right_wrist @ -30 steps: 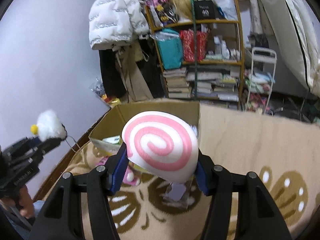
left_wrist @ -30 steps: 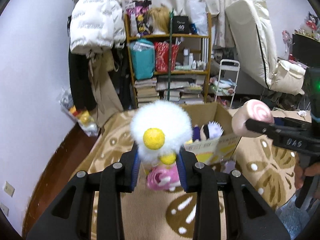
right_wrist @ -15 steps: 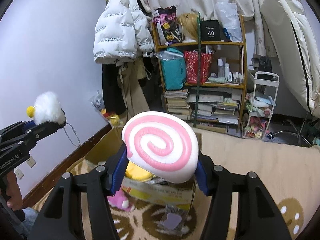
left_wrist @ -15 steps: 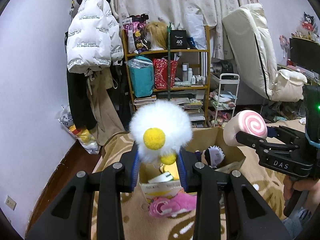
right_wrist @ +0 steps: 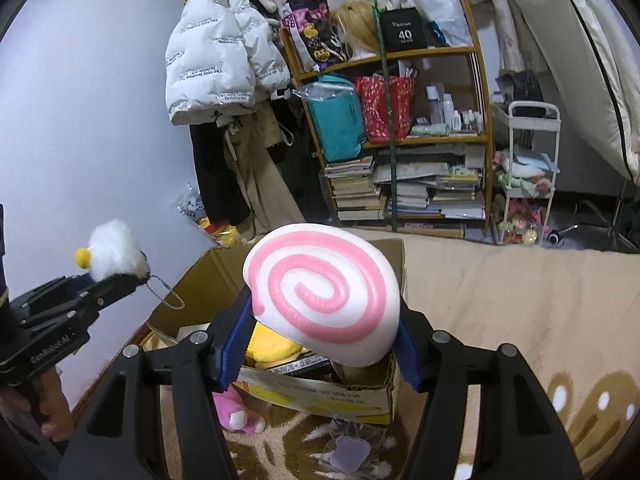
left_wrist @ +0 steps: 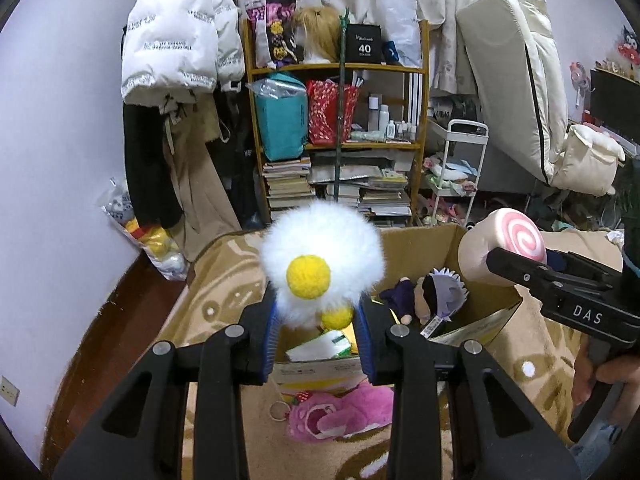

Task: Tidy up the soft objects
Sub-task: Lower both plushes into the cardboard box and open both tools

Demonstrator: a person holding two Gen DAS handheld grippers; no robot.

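Note:
My left gripper (left_wrist: 318,336) is shut on a white fluffy toy with yellow pompoms (left_wrist: 320,262), held above the near edge of an open cardboard box (left_wrist: 420,240). My right gripper (right_wrist: 326,344) is shut on a pink-and-white swirl plush (right_wrist: 324,292), held over the same box (right_wrist: 192,280). Each gripper shows in the other's view: the right one with the swirl plush (left_wrist: 504,248), the left one with the fluffy toy (right_wrist: 114,258). A doll with grey hair (left_wrist: 436,294) and a yellow plush (right_wrist: 270,346) lie in the box.
A pink plush (left_wrist: 340,412) lies on the beige patterned rug (left_wrist: 224,276) in front of the box. A small packet (right_wrist: 350,450) lies on the rug. A cluttered wooden shelf (left_wrist: 340,128), hanging coats (left_wrist: 176,80) and a white cart (left_wrist: 456,172) stand behind.
Both grippers tilted up and drew back from the box, then eased forward. The box now sits lower and nearer in both views. Both toys stay gripped.

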